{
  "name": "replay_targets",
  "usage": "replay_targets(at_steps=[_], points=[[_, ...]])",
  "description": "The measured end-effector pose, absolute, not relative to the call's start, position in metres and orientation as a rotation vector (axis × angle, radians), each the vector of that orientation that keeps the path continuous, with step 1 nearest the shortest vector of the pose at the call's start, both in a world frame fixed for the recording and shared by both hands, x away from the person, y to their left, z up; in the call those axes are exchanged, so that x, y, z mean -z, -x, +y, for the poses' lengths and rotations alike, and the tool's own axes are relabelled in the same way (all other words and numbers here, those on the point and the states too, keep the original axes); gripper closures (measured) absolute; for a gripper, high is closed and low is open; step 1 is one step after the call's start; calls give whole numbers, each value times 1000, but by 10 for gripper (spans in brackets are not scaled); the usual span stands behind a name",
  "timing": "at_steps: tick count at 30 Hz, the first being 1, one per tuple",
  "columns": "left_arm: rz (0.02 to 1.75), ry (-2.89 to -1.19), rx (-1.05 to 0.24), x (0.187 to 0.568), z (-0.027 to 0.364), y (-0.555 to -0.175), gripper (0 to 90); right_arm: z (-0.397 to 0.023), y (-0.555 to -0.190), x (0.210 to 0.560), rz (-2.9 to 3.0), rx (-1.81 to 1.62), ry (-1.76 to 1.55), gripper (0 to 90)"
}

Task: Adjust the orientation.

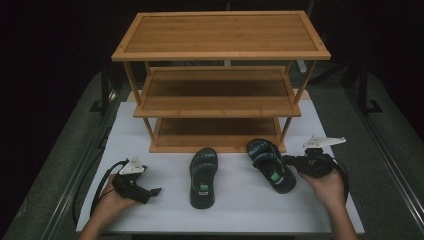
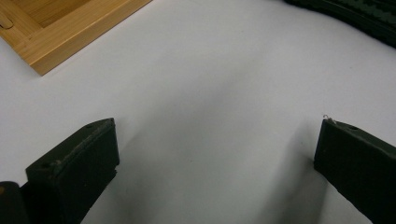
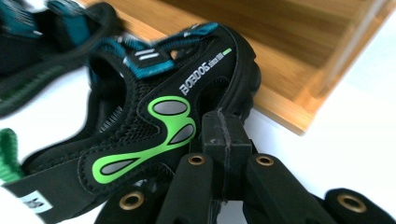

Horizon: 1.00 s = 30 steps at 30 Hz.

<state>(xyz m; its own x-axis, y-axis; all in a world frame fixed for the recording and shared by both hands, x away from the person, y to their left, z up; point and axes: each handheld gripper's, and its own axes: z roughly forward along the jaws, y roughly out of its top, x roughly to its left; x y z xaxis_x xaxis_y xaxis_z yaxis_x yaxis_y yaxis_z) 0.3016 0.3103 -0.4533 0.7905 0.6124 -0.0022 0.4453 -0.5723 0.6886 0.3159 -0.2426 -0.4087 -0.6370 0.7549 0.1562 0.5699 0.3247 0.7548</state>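
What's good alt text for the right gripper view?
The right gripper, jaws shut together, points at the side of a black sandal with teal straps and a bright green side patch, lying on the white table. Behind it sits the base of a wooden shelf rack; a second sandal lies blurred at upper left.

Three-tier bamboo rack (image 1: 220, 37) on white tabletop (image 1: 235, 210); dark grey floor (image 1: 385, 120); black surroundings

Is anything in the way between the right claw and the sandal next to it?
No. The right claw is shut with its tip right beside the right sandal, and nothing lies between them. The other sandal sits farther left on the white table, out of the way. The left claw is open over bare table.
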Motion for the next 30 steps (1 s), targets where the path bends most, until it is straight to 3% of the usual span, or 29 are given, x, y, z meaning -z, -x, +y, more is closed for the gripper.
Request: replay_targets(at_steps=[6,14,27,30], points=[[779,-2275,-309,453,310,-302,0,-249,-324,429,2422,-1125,-1271,897],[779,-2275,-309,453,310,-302,0,-250,-324,431,2426,-1103,-1281,893],[779,-2272,-309,453,310,-302,0,-260,-315,386,2330,-1384,-1183,594],[780,-2272,-310,453,310,-302,0,-252,-320,382,2369,-1405,-1138,570]])
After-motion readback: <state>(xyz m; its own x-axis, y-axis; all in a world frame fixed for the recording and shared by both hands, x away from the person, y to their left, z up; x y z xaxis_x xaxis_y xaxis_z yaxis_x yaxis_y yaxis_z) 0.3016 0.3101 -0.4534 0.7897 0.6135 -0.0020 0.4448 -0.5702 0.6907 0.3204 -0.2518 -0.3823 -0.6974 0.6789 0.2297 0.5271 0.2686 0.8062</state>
